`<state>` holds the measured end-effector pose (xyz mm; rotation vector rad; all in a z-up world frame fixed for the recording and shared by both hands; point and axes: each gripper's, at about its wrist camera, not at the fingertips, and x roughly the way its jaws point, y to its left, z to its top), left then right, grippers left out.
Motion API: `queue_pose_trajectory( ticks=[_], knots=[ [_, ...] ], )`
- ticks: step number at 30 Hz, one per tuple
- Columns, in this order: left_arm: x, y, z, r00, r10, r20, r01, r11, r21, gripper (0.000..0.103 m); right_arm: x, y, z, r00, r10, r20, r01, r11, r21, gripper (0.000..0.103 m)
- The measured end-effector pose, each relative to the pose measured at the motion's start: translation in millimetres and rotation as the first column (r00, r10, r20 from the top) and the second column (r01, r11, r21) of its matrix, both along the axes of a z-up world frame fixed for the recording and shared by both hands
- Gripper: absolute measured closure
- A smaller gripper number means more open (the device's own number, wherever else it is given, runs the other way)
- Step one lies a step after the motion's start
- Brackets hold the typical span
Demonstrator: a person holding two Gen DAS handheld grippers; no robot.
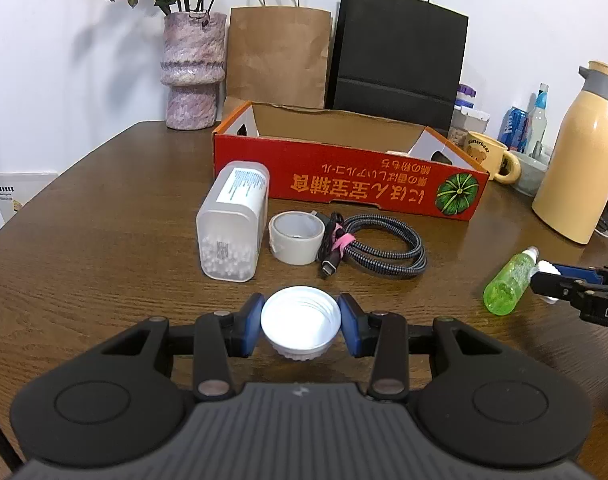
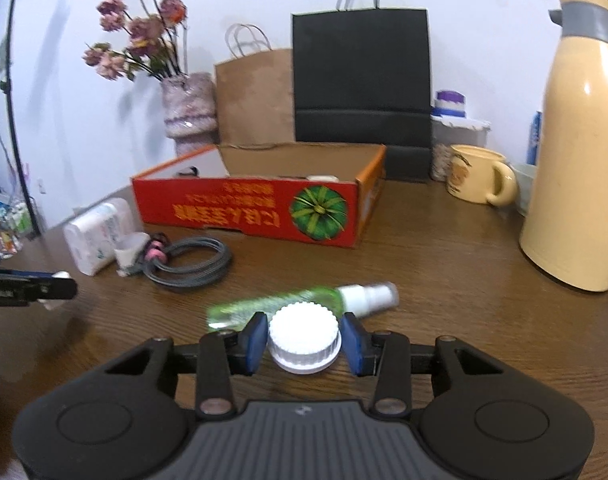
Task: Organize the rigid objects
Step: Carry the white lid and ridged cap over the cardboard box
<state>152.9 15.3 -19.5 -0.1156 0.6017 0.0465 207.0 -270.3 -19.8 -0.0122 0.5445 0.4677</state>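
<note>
Each pair of tongs, left tongs (image 1: 300, 322) and right tongs (image 2: 304, 342), is clamped on a white cap (image 1: 300, 320) (image 2: 304, 340), which may slip from the smooth pads before reaching the far red box (image 1: 343, 168).

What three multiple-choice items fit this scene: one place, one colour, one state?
1. The tape roll lies: A) in the red box B) between the plastic container and the coiled cable C) beside the flask.
2. The spray bottle body is: A) blue B) green C) red.
3. The white cap in the left claw is: A) open side up B) open side down C) on edge.
Key: B, both flank it; B, its clear body is green; A, inner threads show.
</note>
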Motion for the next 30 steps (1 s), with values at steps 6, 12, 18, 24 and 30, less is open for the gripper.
queue_pose_trajectory(
  ticks=[6, 12, 18, 24, 30],
  knots=[
    [-2.3, 2.4, 10.6, 1.000, -0.003, 0.027, 0.003, 1.000, 0.003, 0.062, -6.3, 15.4, 10.2, 0.999, 0.038, 0.034, -0.039, 0.999, 0.028, 0.064],
    [-1.7, 8.6, 28.4, 0.998, -0.002, 0.069, 0.001, 1.000, 0.011, 0.062, -7.6, 30.1, 23.4, 0.996, 0.065, 0.068, -0.068, 0.996, 0.053, 0.064],
    [7.3, 11.7, 48.1, 0.994, -0.015, 0.107, 0.012, 0.999, 0.031, 0.062, -1.2, 46.9, 38.7, 0.992, 0.082, 0.100, -0.090, 0.993, 0.075, 0.064],
    [25.7, 8.0, 69.7, 0.988, -0.033, 0.148, 0.025, 0.998, 0.056, 0.062, 9.6, 59.2, 50.8, 0.990, 0.086, 0.113, -0.096, 0.991, 0.090, 0.064],
    [52.0, 5.3, 90.9, 0.980, -0.039, 0.197, 0.027, 0.998, 0.061, 0.062, 29.4, 72.6, 69.0, 0.989, 0.063, 0.131, -0.077, 0.992, 0.101, 0.064]
  ],
)
